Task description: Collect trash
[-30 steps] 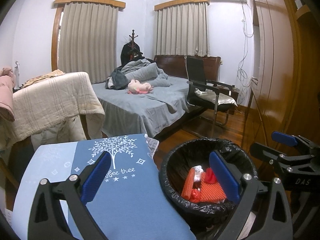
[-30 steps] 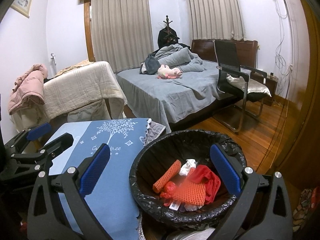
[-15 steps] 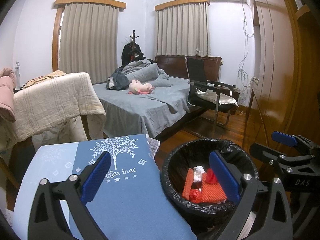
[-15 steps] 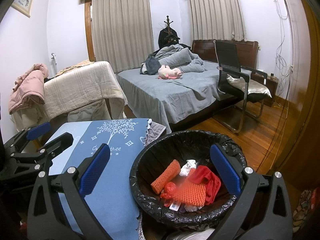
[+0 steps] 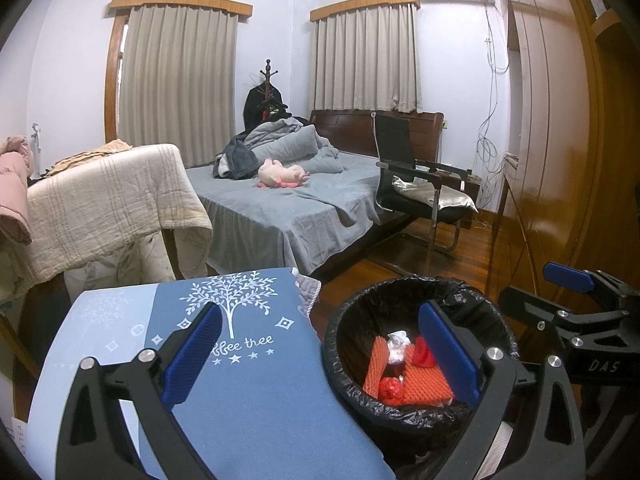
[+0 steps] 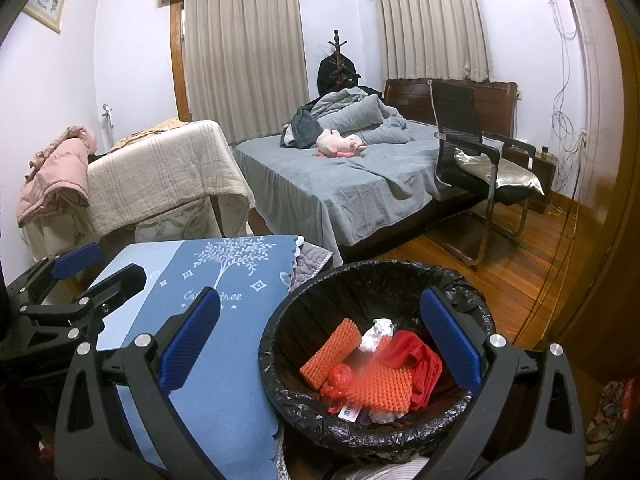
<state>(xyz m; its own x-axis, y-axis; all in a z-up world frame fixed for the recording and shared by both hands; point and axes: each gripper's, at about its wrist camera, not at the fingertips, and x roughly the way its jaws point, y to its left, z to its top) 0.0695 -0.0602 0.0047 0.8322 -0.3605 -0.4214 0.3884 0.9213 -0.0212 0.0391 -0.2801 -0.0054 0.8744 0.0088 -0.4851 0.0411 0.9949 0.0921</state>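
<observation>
Grey bedding covers the bed [image 6: 360,184] at twelve o'clock in both wrist views, with a black chair [image 6: 472,148] at about two o'clock and a draped beige blanket [image 5: 108,200] at ten. Nearer, a blue cloth with a white tree print covers the table [image 5: 248,392], and no loose litter shows on it. Just beside the table's right edge stands the trash bin [image 6: 376,280], lined with a black bag; the collected trash lies at its bottom: orange foam netting [image 6: 380,384], a red crumpled piece [image 6: 416,360] and a white paper wad [image 6: 378,332]. The left gripper [image 5: 320,352] hangs over the table edge, its blue pads spread wide with nothing between them, and the bin sits at about four o'clock from its centre. The right gripper [image 6: 320,344] is likewise spread wide and empty, with the bin directly below at about five o'clock, so the right hand is the nearer one to the bin. The longest netting piece runs from seven o'clock to one o'clock in the right view. Judging by the bare cloth, the collecting looks nearly or wholly finished.
</observation>
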